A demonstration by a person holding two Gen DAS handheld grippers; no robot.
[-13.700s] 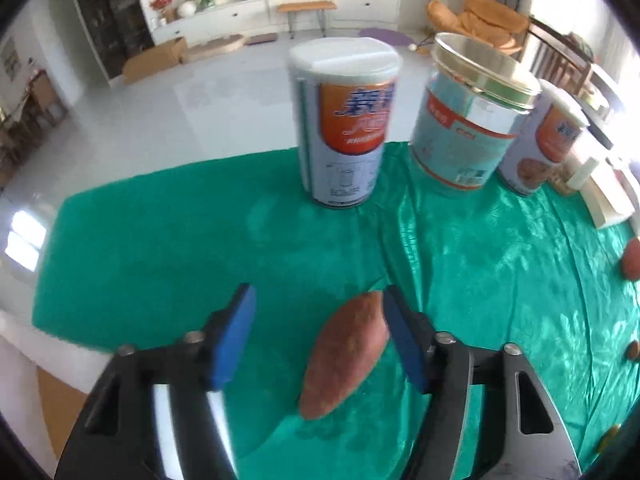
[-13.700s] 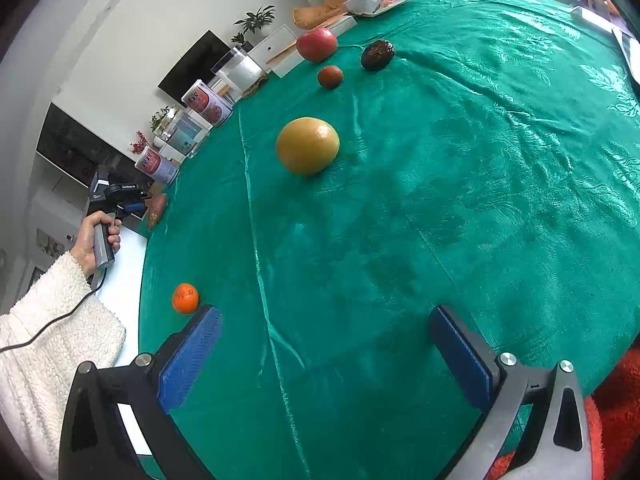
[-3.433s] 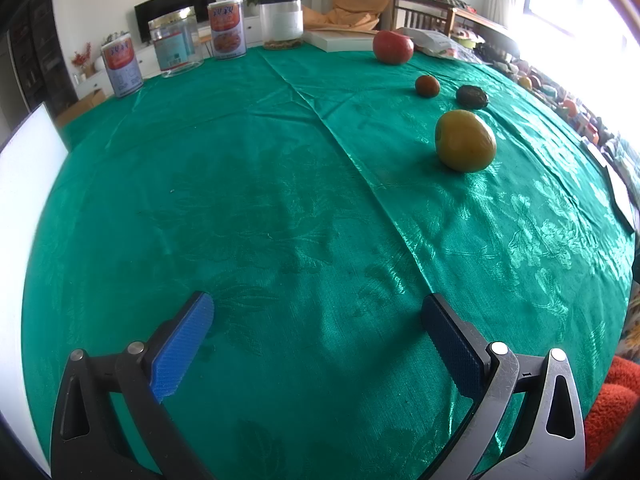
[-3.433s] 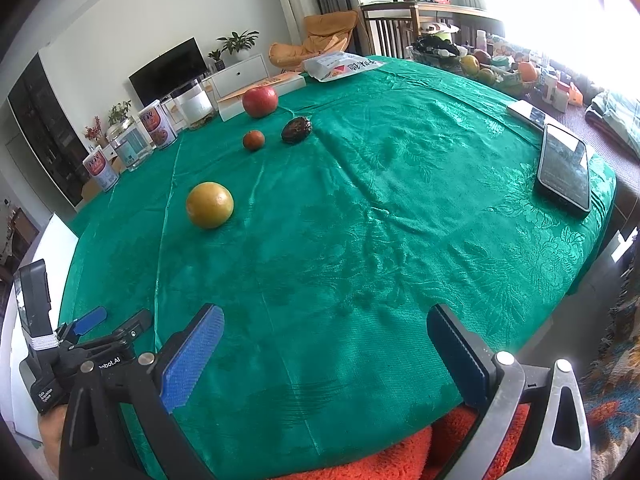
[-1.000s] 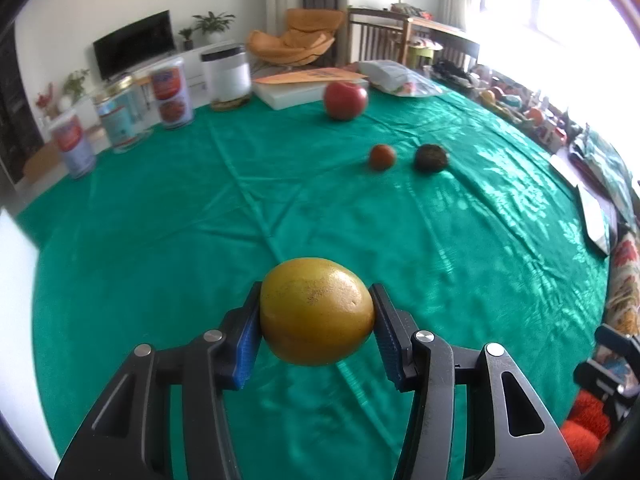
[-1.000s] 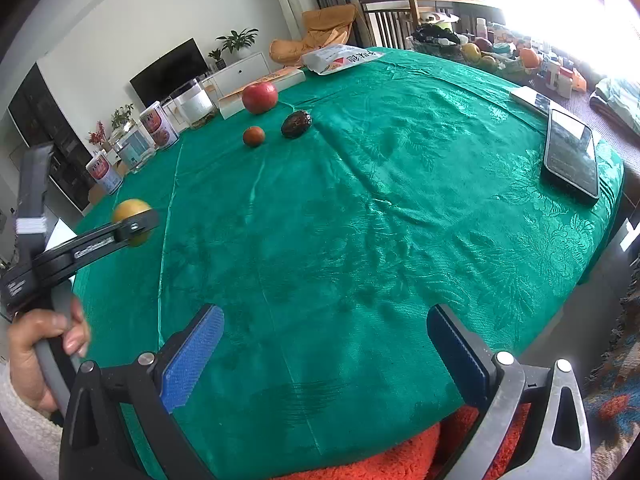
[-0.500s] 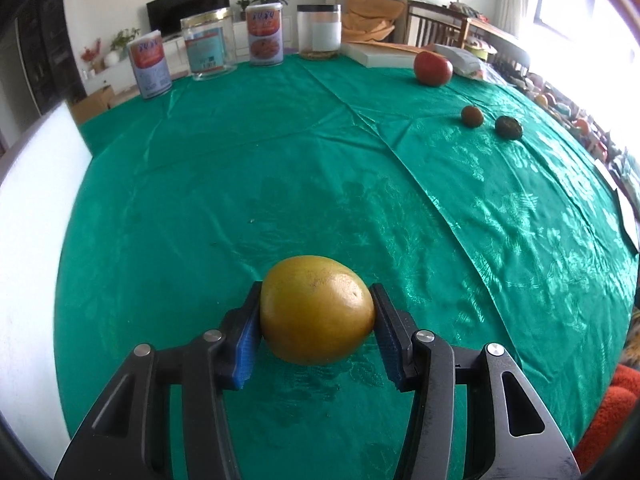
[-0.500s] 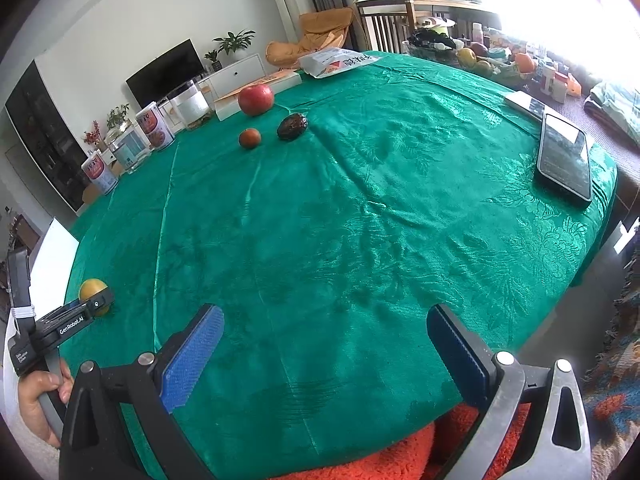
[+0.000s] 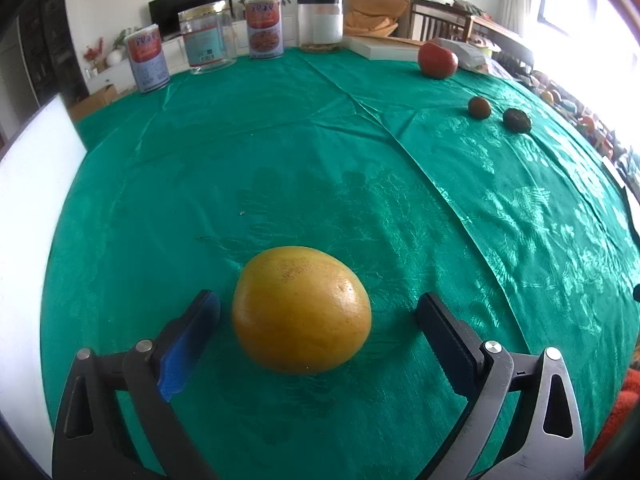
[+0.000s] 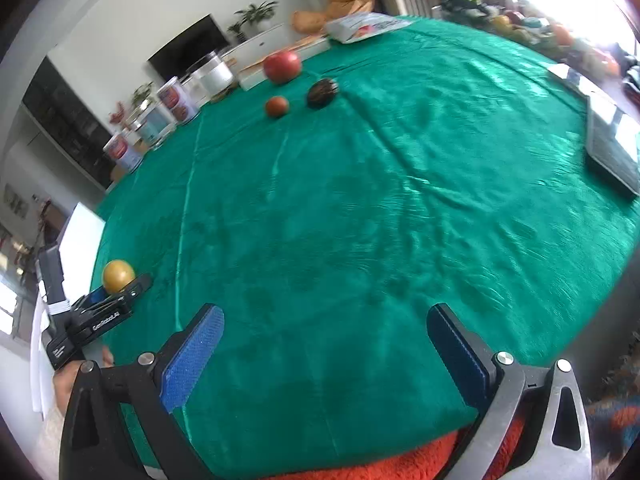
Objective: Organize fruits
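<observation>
A large yellow citrus fruit point(image 9: 301, 309) rests on the green tablecloth point(image 9: 320, 168) between the jaws of my left gripper point(image 9: 316, 322), which are opening; both pads stand clear of its sides. The right wrist view shows the same yellow fruit point(image 10: 118, 275) near the table's left edge, with the left gripper point(image 10: 120, 290) around it. Far across the cloth lie a red apple point(image 9: 437, 60), a small reddish fruit point(image 9: 479, 107) and a dark fruit point(image 9: 517, 120). My right gripper point(image 10: 320, 330) hangs open over the near edge, nothing between its fingers.
Three tins point(image 9: 263, 27) and a clear jar point(image 9: 321, 24) line the far edge beside a flat white box point(image 9: 384, 49). A tablet point(image 10: 610, 144) lies at the right edge. A white board point(image 9: 24, 208) borders the cloth on the left. A hand point(image 10: 70, 380) grips the left handle.
The left jaws have spread apart and let go of the yellow fruit, which now sits on the cloth. The right wrist view has shifted and is motion-blurred.
</observation>
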